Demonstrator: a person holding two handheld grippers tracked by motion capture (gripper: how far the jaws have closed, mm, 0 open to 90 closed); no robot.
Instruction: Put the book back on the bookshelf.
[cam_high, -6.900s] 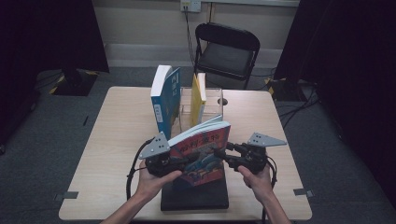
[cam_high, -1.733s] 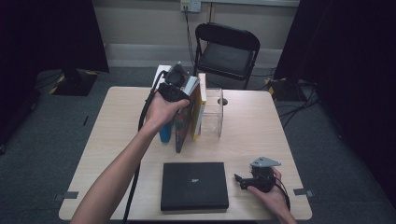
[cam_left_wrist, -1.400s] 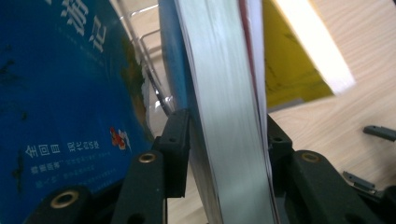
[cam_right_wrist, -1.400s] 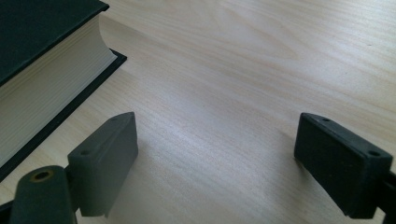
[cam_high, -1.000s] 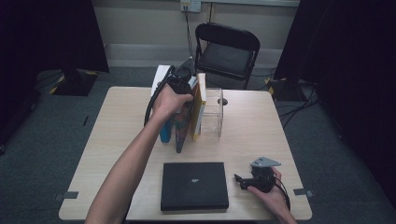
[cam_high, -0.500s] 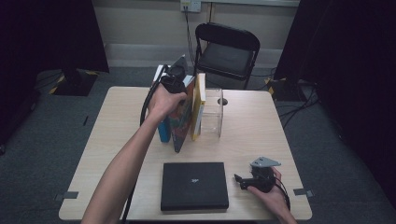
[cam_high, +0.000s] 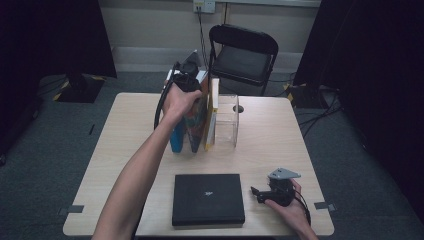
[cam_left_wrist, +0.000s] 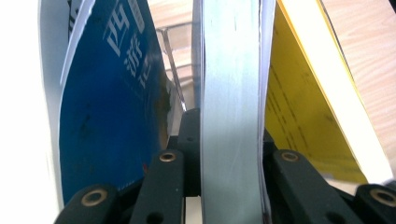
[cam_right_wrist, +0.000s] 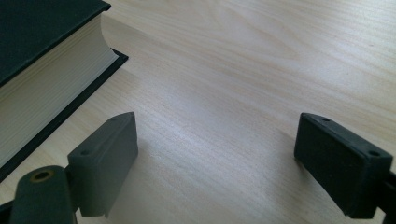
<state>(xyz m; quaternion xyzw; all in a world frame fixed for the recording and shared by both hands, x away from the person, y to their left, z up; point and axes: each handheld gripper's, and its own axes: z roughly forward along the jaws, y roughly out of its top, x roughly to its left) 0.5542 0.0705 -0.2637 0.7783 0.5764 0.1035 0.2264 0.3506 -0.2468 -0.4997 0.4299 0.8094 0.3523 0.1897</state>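
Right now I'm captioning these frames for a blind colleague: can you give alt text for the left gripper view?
The left gripper is shut on the top edge of a grey-spined book, which stands upright between a blue book and a yellow book. A clear holder and the wooden table show behind.

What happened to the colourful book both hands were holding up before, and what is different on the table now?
The colourful book went from above the black book to the far row, standing between the blue book and the yellow book. The left gripper carried it there and is clamped on its top edge. The right gripper let go and rests open on the table. The black book and clear holder stayed put.
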